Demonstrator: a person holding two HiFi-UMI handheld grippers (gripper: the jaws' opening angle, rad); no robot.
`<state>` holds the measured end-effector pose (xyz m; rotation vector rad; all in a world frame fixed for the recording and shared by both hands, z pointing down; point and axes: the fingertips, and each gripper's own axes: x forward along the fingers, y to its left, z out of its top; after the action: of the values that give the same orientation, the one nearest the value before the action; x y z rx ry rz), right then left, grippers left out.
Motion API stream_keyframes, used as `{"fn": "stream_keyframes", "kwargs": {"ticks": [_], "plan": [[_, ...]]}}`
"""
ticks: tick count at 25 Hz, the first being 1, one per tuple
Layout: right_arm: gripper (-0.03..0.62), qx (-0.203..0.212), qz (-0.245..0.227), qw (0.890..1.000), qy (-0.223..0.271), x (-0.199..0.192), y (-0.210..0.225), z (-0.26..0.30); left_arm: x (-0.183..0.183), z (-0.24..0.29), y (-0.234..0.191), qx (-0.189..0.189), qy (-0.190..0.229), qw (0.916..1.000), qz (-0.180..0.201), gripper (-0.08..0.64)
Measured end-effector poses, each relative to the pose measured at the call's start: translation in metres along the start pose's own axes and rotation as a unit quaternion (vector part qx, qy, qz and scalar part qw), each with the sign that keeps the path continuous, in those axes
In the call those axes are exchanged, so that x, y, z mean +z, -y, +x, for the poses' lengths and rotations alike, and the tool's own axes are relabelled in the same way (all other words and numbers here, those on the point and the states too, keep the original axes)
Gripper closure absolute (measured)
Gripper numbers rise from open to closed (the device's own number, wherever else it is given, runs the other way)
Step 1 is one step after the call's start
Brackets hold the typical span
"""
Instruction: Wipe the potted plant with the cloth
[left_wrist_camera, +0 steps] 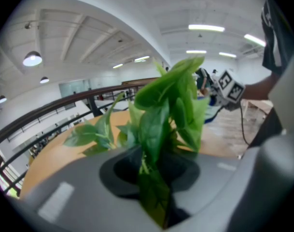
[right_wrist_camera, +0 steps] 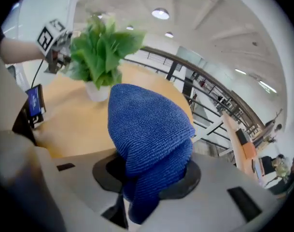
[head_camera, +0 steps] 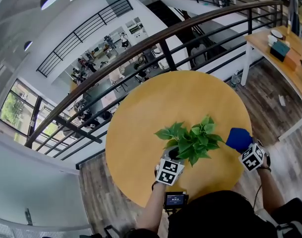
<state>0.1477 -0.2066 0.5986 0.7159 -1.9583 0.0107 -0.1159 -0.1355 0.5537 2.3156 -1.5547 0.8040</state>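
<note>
Potted plant (head_camera: 190, 142) first: one low leaf (left_wrist_camera: 154, 197) runs down between the jaws of the left gripper (head_camera: 172, 156). They've closed nearly all the way on it, at the plant's 6 o'clock. My guess is that's to keep the foliage from swinging while the other side gets wiped.

The right gripper (head_camera: 243, 147) is off at the plant's 3 o'clock, clamped tight on a bunched-up blue cloth (head_camera: 238, 138). The wad sticks out past the jaws, so it looks ready to swipe. It's just beside the outer leaves, and from these shots I can't tell if it's touching them yet.

The plant itself stands on the near half of the round wooden table (head_camera: 151, 103), around 5 o'clock from the middle.

Hard-to-see stuff: from above the leaves cover the white pot (right_wrist_camera: 96, 92), so only the right gripper view really shows it. The cloth buries the right jaw tips. Past the table, the railing (head_camera: 141, 48) and the floor below are too small to read.
</note>
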Motion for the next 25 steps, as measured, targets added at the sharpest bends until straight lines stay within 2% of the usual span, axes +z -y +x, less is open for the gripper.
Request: {"fn": "stream_keyframes", "kwargs": {"ticks": [3,6,9,11,13,15,18,25], "plan": [[0.451,-0.054,0.012,0.994,0.094,0.063,0.037,-0.034,-0.003,-0.002,-0.004,0.005,-0.003,1.0000,0.003,0.472],[0.451,-0.092,-0.030,0.981,0.165,0.128,0.052,-0.069,-0.005,-0.004,-0.004,0.008,-0.005,1.0000,0.003,0.474],[0.450,-0.128,-0.107,0.969,0.183,0.169,0.052,-0.080,-0.001,0.000,-0.001,0.004,-0.004,1.0000,0.004,0.474],[0.450,-0.128,-0.163,0.963,0.172,0.182,0.036,-0.069,-0.001,0.000,-0.002,0.004,-0.005,1.0000,0.005,0.474],[0.451,-0.114,-0.212,0.961,0.140,0.178,0.016,-0.045,-0.002,-0.001,-0.002,0.005,-0.009,0.9999,0.007,0.476],[0.449,-0.094,-0.228,0.964,0.103,0.161,0.001,-0.021,-0.006,-0.001,-0.002,0.006,-0.015,0.9998,0.014,0.479],[0.450,-0.060,-0.207,0.974,0.075,0.134,-0.010,-0.003,-0.009,-0.003,-0.001,0.008,-0.020,0.9994,0.025,0.480],[0.451,-0.021,-0.183,0.983,0.009,0.081,-0.014,0.027,-0.012,0.004,-0.003,0.007,-0.022,0.9996,0.019,0.483]]}}
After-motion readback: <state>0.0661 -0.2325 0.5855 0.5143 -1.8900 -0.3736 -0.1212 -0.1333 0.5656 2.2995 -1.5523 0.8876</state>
